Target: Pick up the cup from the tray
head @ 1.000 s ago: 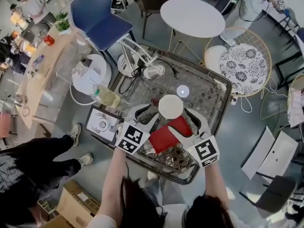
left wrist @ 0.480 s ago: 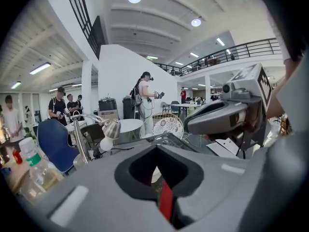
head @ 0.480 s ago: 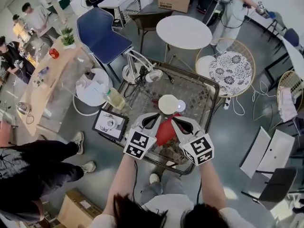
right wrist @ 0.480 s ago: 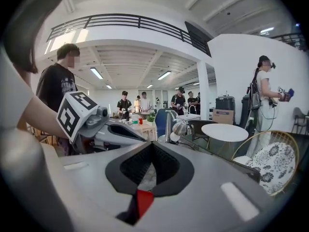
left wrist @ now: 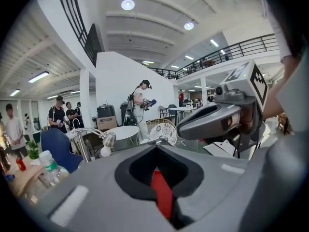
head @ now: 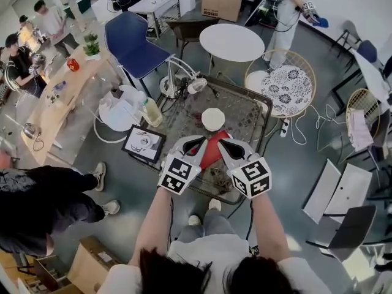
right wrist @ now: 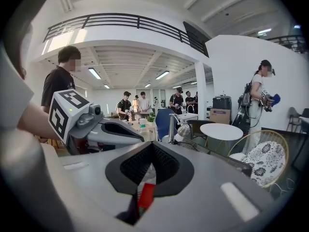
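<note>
1. Red tray [head: 211, 150] lies on the glass tabletop [head: 242, 112], right between and under the two grippers in the head view. Only a strip of it shows past the grey bodies.
2. White cup [head: 213, 119] is seen from the top as a round disc. It sits just beyond the far end of the tray, clear of both sets of fingers. Can't tell from up here whether it rests on the tray edge or on the glass next to it.
3. Left gripper [head: 195, 143] has its fingers closed together, tips meeting, nothing pinched. In the left gripper view [left wrist: 155, 145] you just get a sliver of the red tray through the moulded hole behind the tips.
4. Right gripper [head: 228, 144] is the same deal: fingers pressed together and empty. The right gripper view [right wrist: 152, 143] shows a bit of red down through the gap.
5. Both grippers are side by side above the near half of the tabletop, angled in toward each other, each one visible in the other's view.
6. Other stuff: a plastic bottle [head: 151, 111] at the left edge of the tabletop, a desk lamp [head: 187, 83] at the far left corner, and a framed picture [head: 142, 143] just off the left side.
7. Farther back there's a blue chair [head: 131, 41], a round white table [head: 231, 41] and a wicker chair [head: 282, 84].
</note>
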{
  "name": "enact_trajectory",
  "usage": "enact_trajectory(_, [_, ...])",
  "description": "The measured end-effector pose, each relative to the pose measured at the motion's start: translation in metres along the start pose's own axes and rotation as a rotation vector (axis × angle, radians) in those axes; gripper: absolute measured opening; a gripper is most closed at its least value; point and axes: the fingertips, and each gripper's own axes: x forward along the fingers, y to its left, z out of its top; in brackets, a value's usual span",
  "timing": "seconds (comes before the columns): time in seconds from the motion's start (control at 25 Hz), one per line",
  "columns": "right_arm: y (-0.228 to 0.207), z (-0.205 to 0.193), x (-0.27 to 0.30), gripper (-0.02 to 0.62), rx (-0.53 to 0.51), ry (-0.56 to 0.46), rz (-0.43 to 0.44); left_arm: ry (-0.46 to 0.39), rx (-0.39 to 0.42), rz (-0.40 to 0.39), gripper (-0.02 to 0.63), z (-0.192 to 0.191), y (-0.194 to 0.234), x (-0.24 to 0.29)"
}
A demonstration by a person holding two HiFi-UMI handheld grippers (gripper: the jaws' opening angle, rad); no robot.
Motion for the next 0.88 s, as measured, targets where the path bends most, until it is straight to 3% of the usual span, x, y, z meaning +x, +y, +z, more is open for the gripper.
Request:
enact_trajectory(0.2, [0.008, 0.001, -0.024, 0.021, -0.003, -0.003, -0.044, -0.047, -0.029, 0.011, 0.000, 0.011, -0.012, -0.021])
enact_trajectory(0.44, [0.024, 0.006, -0.036, 0.021, -0.013, -0.009, -0.055, -0.058, 0.015, 0.049, 0.002, 0.022, -0.014, -0.037])
enact_trajectory(0.64, [0.027, 0.016, -0.043, 0.021, -0.033, -0.012, -0.060, -0.075, 0.004, 0.041, 0.002, 0.026, -0.020, -0.043])
enact_trajectory(0.88, [0.028, 0.014, -0.046, 0.021, -0.033, 0.003, -0.079, -0.078, 0.045, 0.049, 0.000, 0.030, -0.024, -0.052])
